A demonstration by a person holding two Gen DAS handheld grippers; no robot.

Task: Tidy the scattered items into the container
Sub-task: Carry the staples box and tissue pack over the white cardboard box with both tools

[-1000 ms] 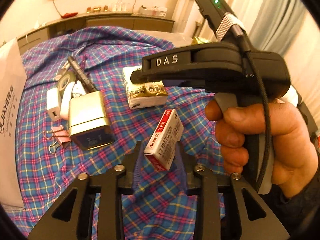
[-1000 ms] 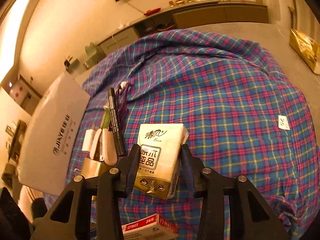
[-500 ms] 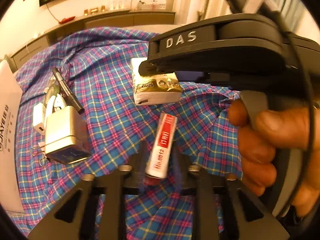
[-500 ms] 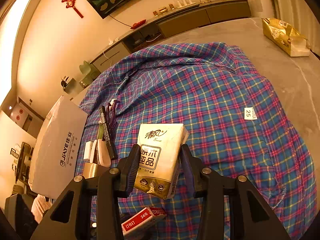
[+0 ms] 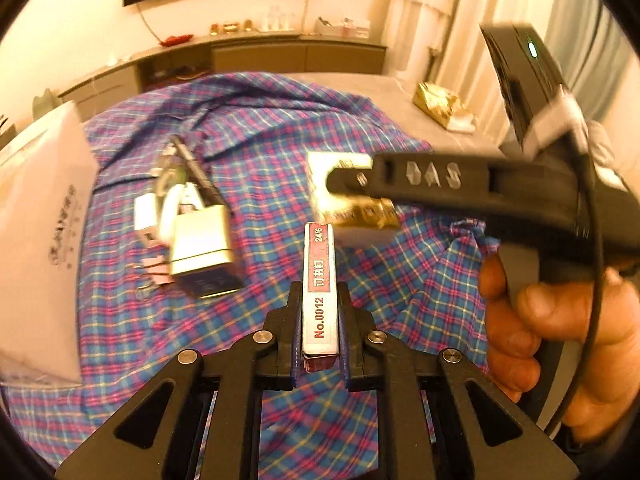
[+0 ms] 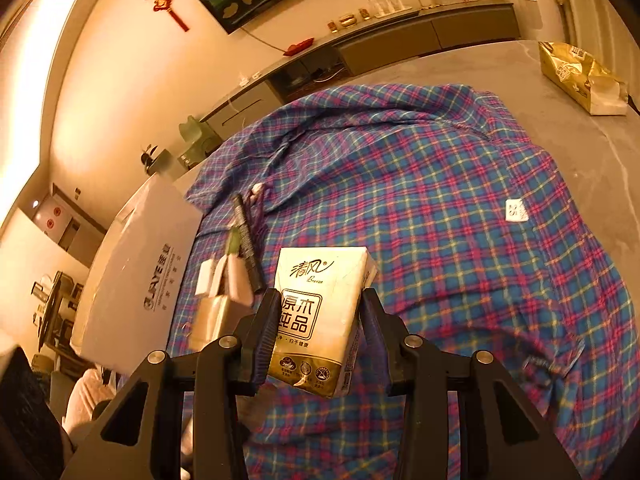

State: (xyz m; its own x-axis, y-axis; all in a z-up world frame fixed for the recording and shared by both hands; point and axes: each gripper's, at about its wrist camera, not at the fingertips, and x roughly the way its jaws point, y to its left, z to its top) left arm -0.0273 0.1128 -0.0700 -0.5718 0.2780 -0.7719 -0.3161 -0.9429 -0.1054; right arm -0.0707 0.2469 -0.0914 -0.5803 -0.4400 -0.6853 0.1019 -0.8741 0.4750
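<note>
My left gripper [image 5: 319,326] is shut on a red and white staple box [image 5: 319,280] marked No.0012 and holds it above the plaid cloth [image 5: 260,168]. My right gripper [image 6: 320,332] is shut on a gold and white tissue pack [image 6: 320,316], lifted off the cloth [image 6: 440,208]. In the left wrist view the right gripper's body [image 5: 460,196] reaches in from the right, with the tissue pack [image 5: 356,216] under it. A white box [image 5: 36,216] stands at the left; it also shows in the right wrist view [image 6: 140,276].
A silver tin [image 5: 204,248], white chargers [image 5: 146,216], a black marker [image 5: 196,172], a tape roll [image 5: 170,176] and pink binder clips [image 5: 154,276] lie clustered left of centre on the cloth. A gold bag [image 6: 580,76] sits on the bare table beyond.
My left gripper closed on the staple box, turned it edge-up and lifted it. My right gripper rose with the tissue pack still in it.
</note>
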